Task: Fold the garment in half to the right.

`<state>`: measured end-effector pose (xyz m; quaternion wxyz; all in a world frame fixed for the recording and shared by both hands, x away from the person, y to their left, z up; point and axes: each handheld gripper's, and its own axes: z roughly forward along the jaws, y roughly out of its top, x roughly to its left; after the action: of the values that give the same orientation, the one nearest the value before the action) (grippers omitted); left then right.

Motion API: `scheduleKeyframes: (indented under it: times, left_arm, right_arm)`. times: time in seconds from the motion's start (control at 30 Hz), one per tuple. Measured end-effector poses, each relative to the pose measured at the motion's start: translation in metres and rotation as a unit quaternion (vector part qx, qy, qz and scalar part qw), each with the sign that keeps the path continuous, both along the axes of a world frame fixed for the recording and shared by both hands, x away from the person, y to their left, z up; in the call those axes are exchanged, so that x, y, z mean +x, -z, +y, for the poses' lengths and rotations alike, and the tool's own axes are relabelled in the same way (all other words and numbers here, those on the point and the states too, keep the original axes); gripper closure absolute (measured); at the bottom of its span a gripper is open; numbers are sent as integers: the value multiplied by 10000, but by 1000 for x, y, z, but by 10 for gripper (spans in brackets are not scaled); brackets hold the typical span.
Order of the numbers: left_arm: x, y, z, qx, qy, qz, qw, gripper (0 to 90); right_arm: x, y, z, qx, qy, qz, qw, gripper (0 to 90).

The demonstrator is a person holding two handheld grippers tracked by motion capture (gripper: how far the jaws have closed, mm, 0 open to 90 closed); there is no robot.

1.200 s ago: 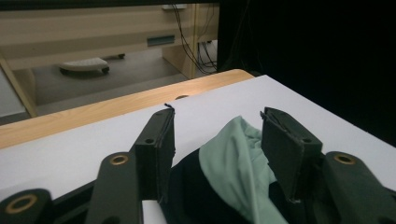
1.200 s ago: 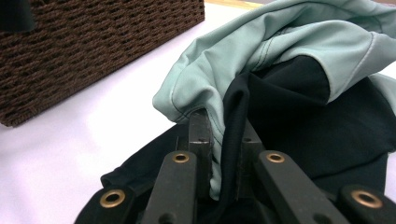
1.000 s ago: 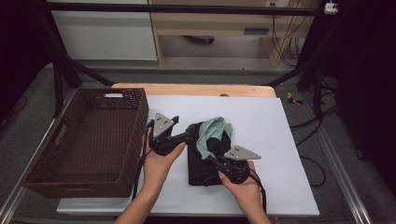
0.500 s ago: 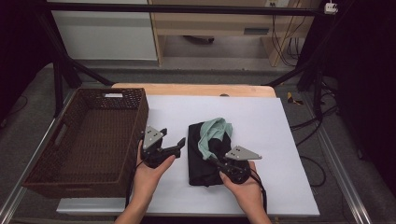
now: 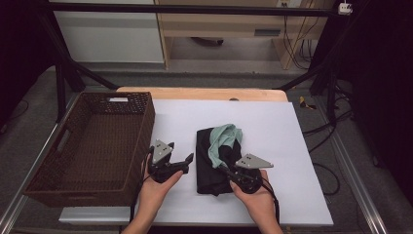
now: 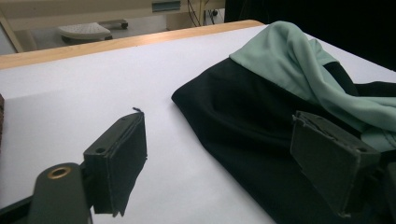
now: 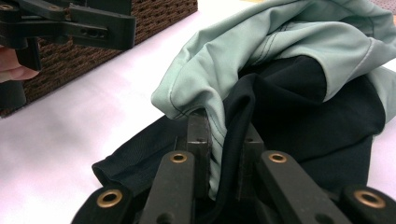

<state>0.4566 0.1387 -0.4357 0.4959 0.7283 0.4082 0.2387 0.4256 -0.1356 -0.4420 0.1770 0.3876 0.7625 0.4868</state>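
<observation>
1. Here, in the high view, a black garment (image 5: 214, 163) with a mint-green lining (image 5: 221, 141) lies on the white table cover (image 5: 287, 146), right of a brown wicker basket (image 5: 92, 141). The left gripper (image 5: 187, 160) sits just beside the garment's left edge; the right gripper (image 5: 221, 168) rests on it.
2. In the left gripper view, the jaws stand spread (they have just been opening), one over bare cover, the other over the black garment (image 6: 243, 135), neither pad pressing it.
3. In the right gripper view, the jaws pinch a fold of green lining (image 7: 215, 154) and black cloth together.
</observation>
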Motion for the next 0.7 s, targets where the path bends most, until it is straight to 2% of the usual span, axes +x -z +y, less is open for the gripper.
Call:
scheduleKeyframes:
  times: [0.4, 0.7]
  left_arm:
    - [3, 7, 1, 96, -21, 86, 9999, 184]
    - [4, 7, 3, 87, -33, 92, 9999, 185]
  right_arm:
    - [0, 0, -6, -48, 8, 51, 10000, 798]
    - [-1, 1, -7, -82, 38, 121, 9999, 791]
